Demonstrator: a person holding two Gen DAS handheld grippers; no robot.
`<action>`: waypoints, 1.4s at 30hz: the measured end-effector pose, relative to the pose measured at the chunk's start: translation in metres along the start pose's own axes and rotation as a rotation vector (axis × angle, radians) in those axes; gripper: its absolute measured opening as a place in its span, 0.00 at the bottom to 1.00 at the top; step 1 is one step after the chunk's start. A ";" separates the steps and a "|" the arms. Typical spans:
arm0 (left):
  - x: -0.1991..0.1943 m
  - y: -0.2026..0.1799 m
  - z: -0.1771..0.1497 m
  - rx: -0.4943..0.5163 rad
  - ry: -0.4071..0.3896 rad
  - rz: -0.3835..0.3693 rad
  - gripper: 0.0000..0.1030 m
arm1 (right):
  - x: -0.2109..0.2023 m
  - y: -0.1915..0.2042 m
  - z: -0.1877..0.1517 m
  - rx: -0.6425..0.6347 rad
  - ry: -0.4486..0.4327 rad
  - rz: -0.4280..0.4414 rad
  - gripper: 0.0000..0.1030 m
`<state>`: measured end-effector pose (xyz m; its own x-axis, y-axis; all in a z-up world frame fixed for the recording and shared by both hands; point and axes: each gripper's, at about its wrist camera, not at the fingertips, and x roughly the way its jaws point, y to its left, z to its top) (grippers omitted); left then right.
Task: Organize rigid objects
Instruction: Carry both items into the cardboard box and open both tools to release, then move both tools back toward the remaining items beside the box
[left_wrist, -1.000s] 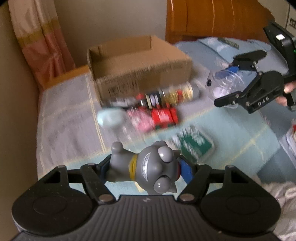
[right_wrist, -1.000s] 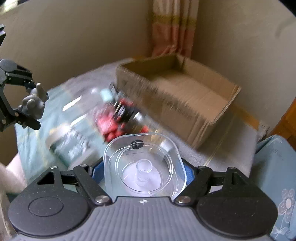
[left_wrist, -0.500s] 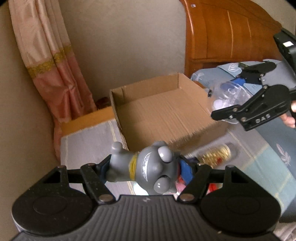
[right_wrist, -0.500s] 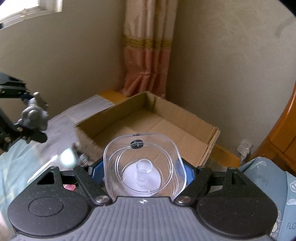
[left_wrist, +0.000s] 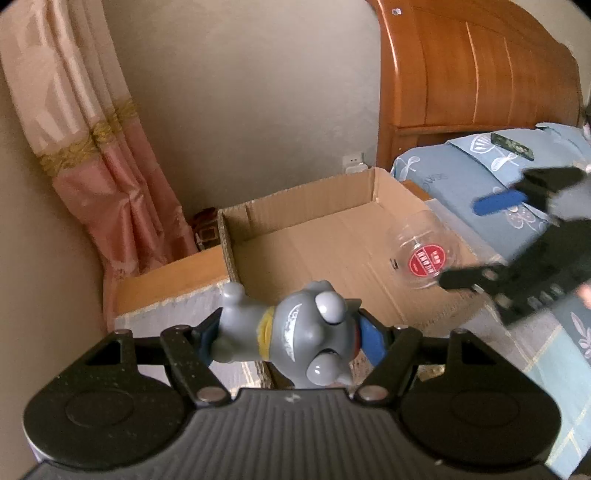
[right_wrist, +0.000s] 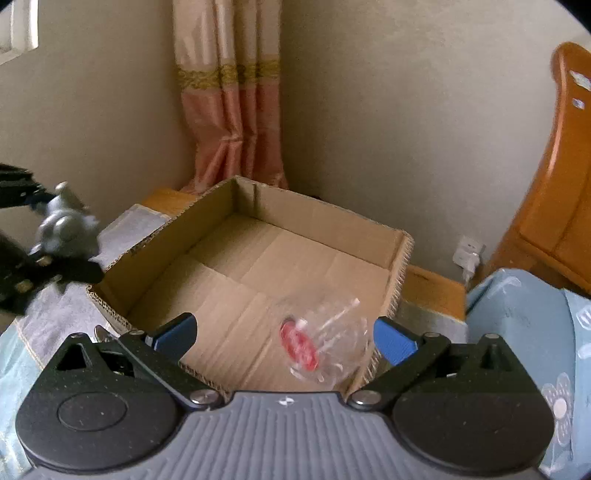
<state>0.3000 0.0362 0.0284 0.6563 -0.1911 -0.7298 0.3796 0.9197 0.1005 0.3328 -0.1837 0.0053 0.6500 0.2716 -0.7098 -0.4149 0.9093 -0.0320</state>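
Dropping now: the right gripper (right_wrist: 284, 338) is opening its blue fingers (right_wrist: 395, 341) wide, and the clear plastic cup with a round red label (left_wrist: 424, 254) is loose between them, blurred, over the near right corner of the open brown cardboard box (right_wrist: 317, 221).
Doing it well: hold the right gripper where it is until the cup lies flat in the box, so the fingers do not knock it out.
Left side: the left gripper (left_wrist: 284, 339) is closed on the grey plastic toy animal with a yellow collar (left_wrist: 295, 332), just outside the box's near wall.
Next move, I think: bring the toy over the box wall first, go low, then let go (a hard toy bounces).
Cup feel: thin, see-through, shiny, light; it may roll.
Toy feel: smooth, hard, lumpy, with round bumps on its head, held sideways.
Box feel: ridged card, flat floor with fold lines, rough cut edges, nothing else seen inside.
Box place: on a bed with a pale blue sheet (left_wrist: 569, 362), near a pink curtain (right_wrist: 229, 122).
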 end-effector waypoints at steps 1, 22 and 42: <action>0.004 0.000 0.003 -0.002 0.001 -0.002 0.70 | -0.004 0.000 -0.003 0.004 0.003 0.001 1.00; 0.091 -0.002 0.050 -0.086 0.064 0.006 0.83 | -0.064 0.026 -0.056 0.046 0.036 -0.023 1.00; 0.022 -0.016 0.009 -0.055 -0.073 0.050 0.97 | -0.068 0.053 -0.079 0.054 0.035 -0.004 1.00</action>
<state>0.3137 0.0145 0.0168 0.7198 -0.1673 -0.6737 0.3105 0.9456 0.0969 0.2161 -0.1789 -0.0037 0.6284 0.2578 -0.7339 -0.3767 0.9263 0.0029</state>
